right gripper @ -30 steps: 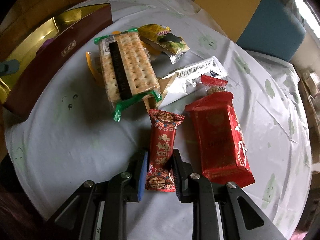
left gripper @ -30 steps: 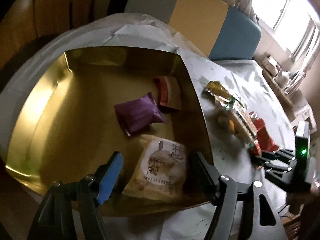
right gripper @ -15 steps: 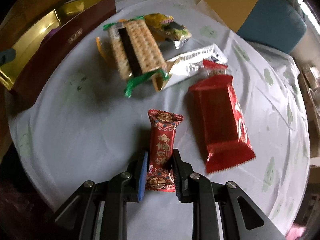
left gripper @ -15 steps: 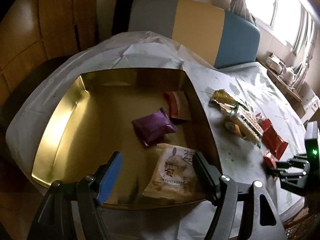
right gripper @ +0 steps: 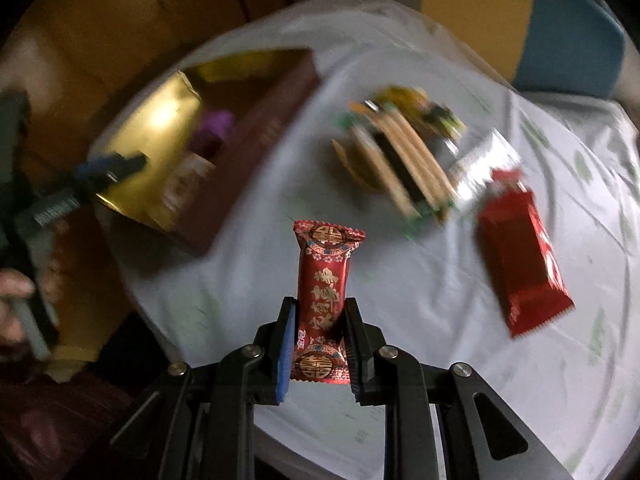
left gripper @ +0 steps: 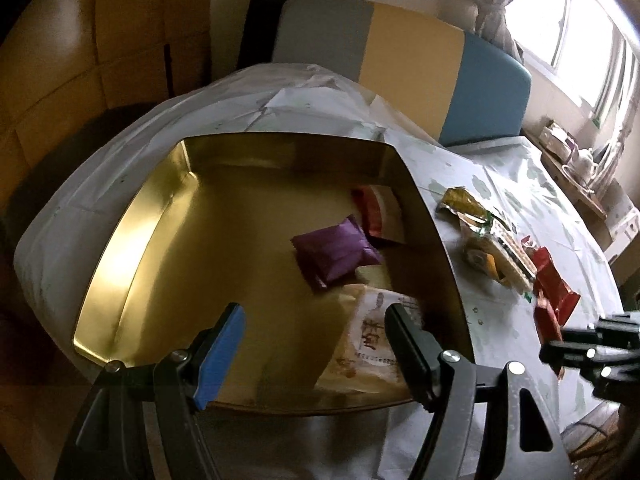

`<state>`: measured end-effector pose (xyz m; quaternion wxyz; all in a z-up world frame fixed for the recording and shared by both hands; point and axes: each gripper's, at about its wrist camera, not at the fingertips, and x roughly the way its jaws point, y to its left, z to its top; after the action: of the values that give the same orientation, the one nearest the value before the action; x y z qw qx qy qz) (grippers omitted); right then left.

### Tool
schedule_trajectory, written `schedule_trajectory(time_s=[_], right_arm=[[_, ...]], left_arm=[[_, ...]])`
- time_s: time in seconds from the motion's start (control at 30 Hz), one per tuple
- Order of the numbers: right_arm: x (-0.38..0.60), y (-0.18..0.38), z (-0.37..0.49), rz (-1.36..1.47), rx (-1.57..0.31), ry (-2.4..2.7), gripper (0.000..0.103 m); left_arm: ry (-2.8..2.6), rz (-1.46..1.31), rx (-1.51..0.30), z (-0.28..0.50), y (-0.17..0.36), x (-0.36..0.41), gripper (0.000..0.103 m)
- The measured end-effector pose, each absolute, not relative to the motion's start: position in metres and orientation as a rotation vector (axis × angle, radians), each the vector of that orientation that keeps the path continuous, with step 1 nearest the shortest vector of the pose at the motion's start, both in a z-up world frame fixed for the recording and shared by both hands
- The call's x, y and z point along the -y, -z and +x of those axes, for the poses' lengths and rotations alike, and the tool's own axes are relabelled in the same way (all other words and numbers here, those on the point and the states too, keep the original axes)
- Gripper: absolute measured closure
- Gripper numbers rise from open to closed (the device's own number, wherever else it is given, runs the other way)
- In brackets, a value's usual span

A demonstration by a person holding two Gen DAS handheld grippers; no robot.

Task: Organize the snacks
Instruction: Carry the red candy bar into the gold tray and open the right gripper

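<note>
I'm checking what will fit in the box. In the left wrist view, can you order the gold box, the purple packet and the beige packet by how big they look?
1. gold box, by far the largest.
2. beige packet and purple packet: beige looks bigger, but it lies nearer the camera and is partly hidden, so unsure.

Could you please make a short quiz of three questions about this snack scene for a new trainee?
1. True or false: the right gripper is shut on the patterned red candy.
2. How many packets lie inside the gold box? A) one B) three C) five
3. Fill in: the left gripper is ____ and holds nothing.

Key: 1 true; 2 B: purple packet, red-and-white packet, beige packet; 3 open.
</note>
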<state>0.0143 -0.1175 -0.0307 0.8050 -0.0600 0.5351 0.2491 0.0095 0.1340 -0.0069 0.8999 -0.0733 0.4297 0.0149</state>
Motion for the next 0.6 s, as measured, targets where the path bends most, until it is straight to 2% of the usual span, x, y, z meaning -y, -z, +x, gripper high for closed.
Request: schedule_trajectory(time_s=[0.4, 0.6], right_arm=[[0.025, -0.012, 0.079, 0.008, -1.052, -0.655, 0.080], [0.000, 0.006, 0.106, 0.020, -1.090, -0.618, 0.070]], left_arm=[[-0.079, -0.199, -0.869, 0.005, 0.006, -0.159, 0.030], [-0.074, -0.193, -0.871, 0.004, 0.010, -0.157, 0.030]])
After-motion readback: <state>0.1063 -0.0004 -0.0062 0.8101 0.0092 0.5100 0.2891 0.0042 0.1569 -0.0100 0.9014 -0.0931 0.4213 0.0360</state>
